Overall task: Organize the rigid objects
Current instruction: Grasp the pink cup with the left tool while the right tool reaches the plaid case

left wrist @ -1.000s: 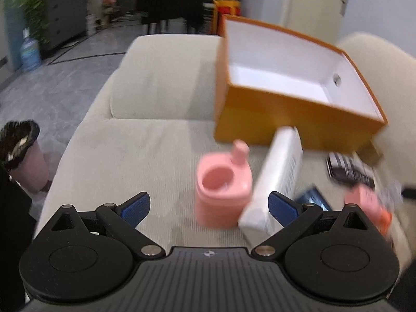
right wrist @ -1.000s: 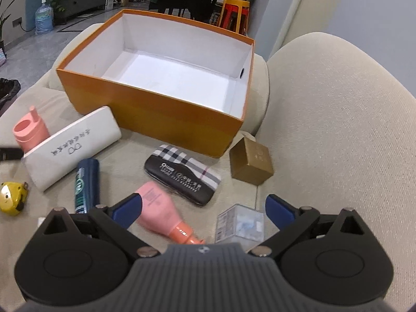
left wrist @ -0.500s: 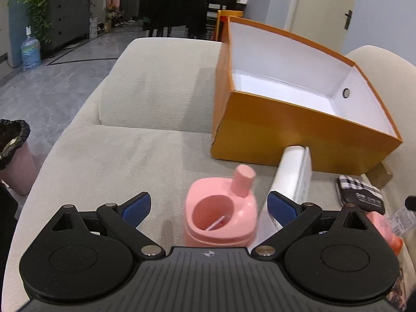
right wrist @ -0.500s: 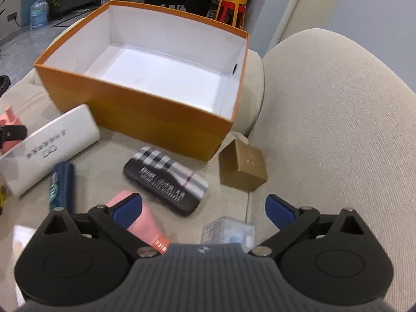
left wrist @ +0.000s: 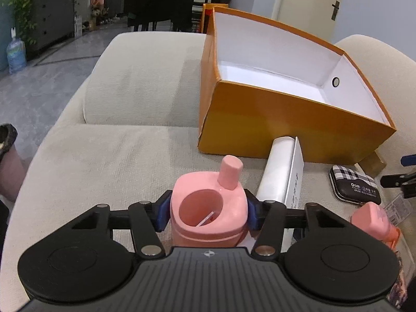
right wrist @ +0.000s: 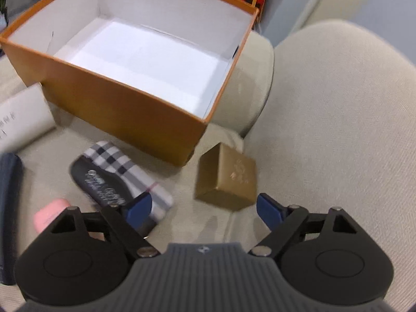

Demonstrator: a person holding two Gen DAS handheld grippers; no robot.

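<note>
A pink cup with a spout (left wrist: 205, 223) stands on the beige sofa seat. My left gripper (left wrist: 208, 212) is closing on it, and both blue pads touch its sides. The orange box (left wrist: 260, 119) with a white inside lies open behind it. In the right wrist view, the gold cube box (right wrist: 226, 179) sits by the orange box's (right wrist: 117, 109) near corner. My right gripper (right wrist: 204, 206) is closing, its pads either side of the cube's near edge without touching it.
A white case (left wrist: 283, 171) leans by the cup. A checkered case (right wrist: 117, 176), a pink bottle (right wrist: 50, 210) and a dark tube (right wrist: 9, 182) lie left of the right gripper. The sofa back (right wrist: 338, 130) rises on the right. A bin (left wrist: 7, 161) stands beside the sofa.
The left jaws have come in from wide open onto the pink cup. The right gripper has moved forward and down towards the gold cube, and its jaws have narrowed.
</note>
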